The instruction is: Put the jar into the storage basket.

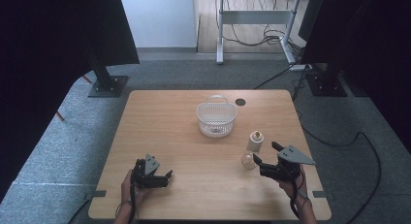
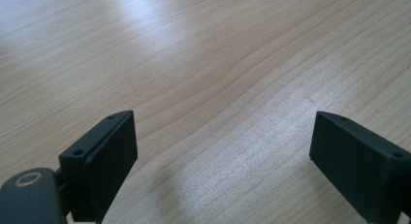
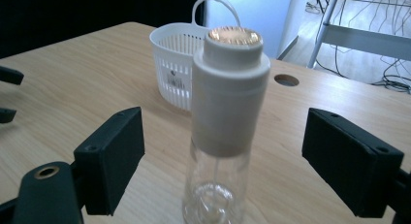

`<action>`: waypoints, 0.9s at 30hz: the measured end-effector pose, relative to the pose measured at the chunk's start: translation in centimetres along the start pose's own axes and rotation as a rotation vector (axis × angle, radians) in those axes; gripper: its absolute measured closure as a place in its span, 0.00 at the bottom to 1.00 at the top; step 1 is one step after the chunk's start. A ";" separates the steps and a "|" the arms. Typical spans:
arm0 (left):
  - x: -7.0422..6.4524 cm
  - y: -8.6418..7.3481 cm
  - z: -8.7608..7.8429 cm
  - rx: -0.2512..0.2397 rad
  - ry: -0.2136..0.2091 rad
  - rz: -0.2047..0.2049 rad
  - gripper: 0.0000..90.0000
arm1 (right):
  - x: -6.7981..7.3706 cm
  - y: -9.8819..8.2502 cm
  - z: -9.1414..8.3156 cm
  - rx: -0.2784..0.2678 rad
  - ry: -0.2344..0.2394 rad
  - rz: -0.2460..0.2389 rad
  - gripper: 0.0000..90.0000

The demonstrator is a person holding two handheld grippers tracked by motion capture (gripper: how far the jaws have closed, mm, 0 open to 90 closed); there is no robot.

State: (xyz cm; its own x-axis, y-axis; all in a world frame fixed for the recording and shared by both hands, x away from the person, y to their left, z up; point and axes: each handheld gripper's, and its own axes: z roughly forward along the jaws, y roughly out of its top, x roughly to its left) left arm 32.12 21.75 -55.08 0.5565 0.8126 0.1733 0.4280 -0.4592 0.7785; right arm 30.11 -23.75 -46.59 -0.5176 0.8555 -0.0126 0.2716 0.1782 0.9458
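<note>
Grey carpet lay under the whole scene, with dark curtains at both sides and a desk frame with loose cables at the back of the room. On it stood a wooden table [image 1: 165, 132], bare apart from two things and a small round hole near its far edge. Largest of these was a white plastic basket [image 1: 216, 119] with a handle, sitting upright toward the far middle of the tabletop and, as far as could be seen, holding nothing. Nearer the person, to the right of centre, stood a clear glass bottle [image 1: 251, 149] with a tall white cap and a gold-coloured top, upright and well apart from the basket. The right gripper [image 1: 265, 154] was just beside it; in the right gripper view the bottle [image 3: 220, 132] rose between the two black jaws, which were spread wide on either side with a gap to the glass, so nothing was gripped. The left gripper [image 1: 169, 175] rested low at the near left of the table, its jaws likewise apart over bare wood. By the look of things the work had hardly begun: the bottle was lined up but not yet grasped, and closing on it, lifting it and probably setting it into the basket all remained.
</note>
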 end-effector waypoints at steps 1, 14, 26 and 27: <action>0.0 0.0 0.0 0.000 0.000 0.000 0.10 | 0.0 0.1 0.3 0.000 0.007 0.005 0.17; -0.1 0.0 0.1 0.006 0.004 0.012 0.10 | 0.5 0.0 2.9 0.039 -0.006 -0.010 0.19; -0.2 0.0 0.1 0.010 0.006 0.017 0.10 | 0.2 0.1 4.0 0.007 -0.031 -0.012 0.27; -0.2 0.0 0.1 0.010 0.006 0.017 0.10 | 0.2 0.1 4.0 0.007 -0.031 -0.012 0.27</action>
State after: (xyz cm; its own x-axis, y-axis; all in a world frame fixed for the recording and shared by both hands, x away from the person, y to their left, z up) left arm 32.09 21.56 -55.12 0.5595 0.8067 0.1902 0.4254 -0.4764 0.7694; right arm 33.28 -21.58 -47.85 -0.4957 0.8679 -0.0336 0.2714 0.1915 0.9432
